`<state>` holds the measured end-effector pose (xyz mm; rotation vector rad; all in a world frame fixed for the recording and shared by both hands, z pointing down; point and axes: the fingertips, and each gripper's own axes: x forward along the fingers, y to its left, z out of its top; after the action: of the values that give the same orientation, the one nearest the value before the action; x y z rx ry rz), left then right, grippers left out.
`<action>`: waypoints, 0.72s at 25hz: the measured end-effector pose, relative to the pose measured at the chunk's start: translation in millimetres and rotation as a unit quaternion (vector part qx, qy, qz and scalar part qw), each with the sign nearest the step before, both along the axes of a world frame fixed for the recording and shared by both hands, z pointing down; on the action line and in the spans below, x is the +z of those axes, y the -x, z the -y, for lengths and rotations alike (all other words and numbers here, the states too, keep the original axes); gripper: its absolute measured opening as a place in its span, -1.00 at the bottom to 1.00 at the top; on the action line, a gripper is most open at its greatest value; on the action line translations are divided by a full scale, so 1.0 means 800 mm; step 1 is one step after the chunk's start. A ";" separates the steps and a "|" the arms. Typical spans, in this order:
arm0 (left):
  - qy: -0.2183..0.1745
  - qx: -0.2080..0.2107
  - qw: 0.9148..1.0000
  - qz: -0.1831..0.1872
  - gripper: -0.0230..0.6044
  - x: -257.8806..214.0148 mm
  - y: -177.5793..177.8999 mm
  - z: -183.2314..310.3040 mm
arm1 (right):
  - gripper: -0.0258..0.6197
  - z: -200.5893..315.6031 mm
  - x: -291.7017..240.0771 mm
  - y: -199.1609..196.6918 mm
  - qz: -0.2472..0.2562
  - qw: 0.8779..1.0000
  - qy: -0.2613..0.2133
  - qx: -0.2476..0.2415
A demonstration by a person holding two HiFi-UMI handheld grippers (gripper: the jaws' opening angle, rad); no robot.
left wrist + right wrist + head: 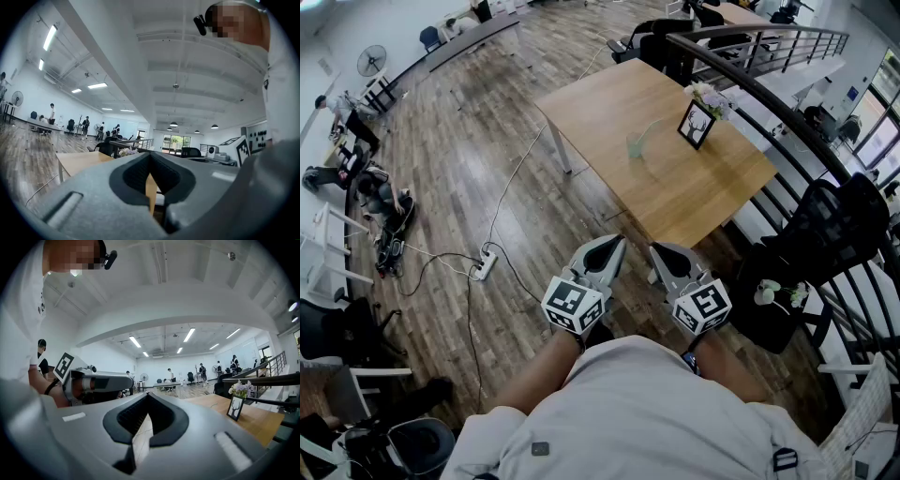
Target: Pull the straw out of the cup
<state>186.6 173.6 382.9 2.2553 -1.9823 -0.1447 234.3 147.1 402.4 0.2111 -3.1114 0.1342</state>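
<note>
A clear cup (636, 142) with a thin straw (649, 127) leaning out of it stands on the wooden table (609, 103), far ahead of both grippers. In the head view my left gripper (614, 244) and right gripper (661, 253) are held side by side close to the person's body, short of the table's near corner and pointing level toward it. Both are shut with nothing between the jaws, as the left gripper view (150, 154) and the right gripper view (147, 395) also show. The cup cannot be made out in either gripper view.
A picture frame (697, 124) and a small bunch of flowers (711, 97) stand on the table behind the cup. A dark railing (787, 122) runs along the right, with a black chair (830, 225) beside it. A power strip (485, 266) and cables lie on the floor at left.
</note>
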 end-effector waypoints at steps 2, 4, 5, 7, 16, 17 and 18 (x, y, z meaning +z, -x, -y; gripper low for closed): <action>0.000 0.000 1.000 0.001 -0.91 -0.001 0.003 0.001 | -0.89 0.002 -0.001 0.002 0.001 1.000 -0.001 0.001; 0.000 -0.001 1.000 0.001 -0.91 0.000 0.005 0.003 | -0.89 0.005 -0.001 0.004 0.002 1.000 0.000 0.002; 0.001 -0.001 1.000 0.001 -0.91 0.000 0.007 0.005 | -0.89 0.006 -0.001 0.005 0.002 1.000 0.001 0.002; 0.002 0.000 1.000 0.001 -0.91 0.001 0.009 0.008 | -0.89 0.009 0.000 0.006 0.004 1.000 0.003 0.004; 0.003 0.004 1.000 -0.004 -0.91 0.006 0.034 0.021 | -0.89 0.028 0.008 0.026 0.000 1.000 0.015 0.017; 0.003 0.007 1.000 -0.004 -0.92 0.007 0.038 0.022 | -0.89 0.031 0.009 0.030 -0.002 1.000 0.017 0.018; 0.003 0.009 1.000 -0.005 -0.92 0.008 0.043 0.024 | -0.89 0.033 0.010 0.035 -0.004 1.000 0.018 0.019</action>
<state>152.1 154.6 389.6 2.2643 -1.9535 -0.1462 206.0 120.8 410.6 0.2683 -3.0961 0.1892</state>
